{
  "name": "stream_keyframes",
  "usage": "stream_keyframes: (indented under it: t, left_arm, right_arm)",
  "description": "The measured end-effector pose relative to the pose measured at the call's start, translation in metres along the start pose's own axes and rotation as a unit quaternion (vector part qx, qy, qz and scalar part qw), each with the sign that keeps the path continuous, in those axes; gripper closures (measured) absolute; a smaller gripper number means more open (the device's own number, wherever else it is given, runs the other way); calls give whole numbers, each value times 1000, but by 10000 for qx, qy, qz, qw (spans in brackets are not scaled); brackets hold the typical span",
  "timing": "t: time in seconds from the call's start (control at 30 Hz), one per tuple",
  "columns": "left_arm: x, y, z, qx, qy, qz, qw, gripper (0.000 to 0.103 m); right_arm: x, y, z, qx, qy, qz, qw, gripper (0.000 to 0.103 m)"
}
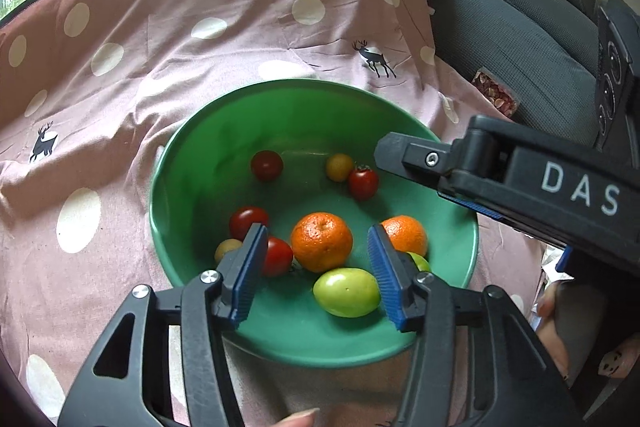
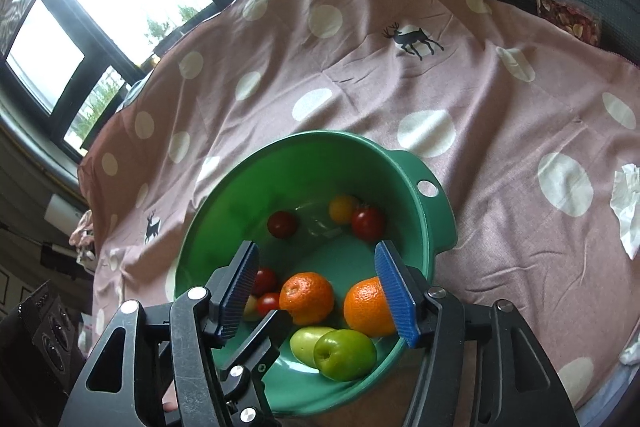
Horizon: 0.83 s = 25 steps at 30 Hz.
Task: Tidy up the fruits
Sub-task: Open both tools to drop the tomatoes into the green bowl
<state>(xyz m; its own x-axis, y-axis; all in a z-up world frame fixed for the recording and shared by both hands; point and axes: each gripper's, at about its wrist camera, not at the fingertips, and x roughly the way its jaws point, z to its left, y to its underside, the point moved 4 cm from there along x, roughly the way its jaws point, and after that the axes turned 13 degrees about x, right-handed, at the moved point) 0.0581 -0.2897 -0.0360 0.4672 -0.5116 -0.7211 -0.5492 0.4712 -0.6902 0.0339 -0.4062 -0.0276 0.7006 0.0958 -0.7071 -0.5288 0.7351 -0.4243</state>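
Note:
A green bowl sits on a pink dotted cloth and holds two oranges, two green fruits, and several red and yellow cherry tomatoes. My left gripper hangs open over the bowl's near side, with one orange showing between its blue pads and nothing touching them. My right gripper is open above the bowl too, and its right pad overlaps the second orange in the picture. In the left wrist view the right gripper reaches in from the right.
The pink cloth with white dots and deer prints covers the table. A dark cushioned seat with a snack packet stands at the right. Crumpled white paper lies on the cloth. Windows are behind. A hand holds the right gripper.

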Motion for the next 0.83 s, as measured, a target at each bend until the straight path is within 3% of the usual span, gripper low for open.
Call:
stream_keyframes:
  t: [0.2, 0.43, 0.83]
  left_arm:
    - [-40, -9, 3, -42, -110, -484, 9988, 40]
    - [-61, -4, 5, 108, -662, -580, 9961, 38]
    - [-72, 5, 18, -54, -491, -681, 9965, 38]
  right_arm:
    - [-22, -6, 0, 33, -76, -376, 9993, 30]
    - [-32, -5, 6, -158, 107, -568, 9982, 30]
    - [-33, 1, 11, -386, 411, -636, 9964, 30]
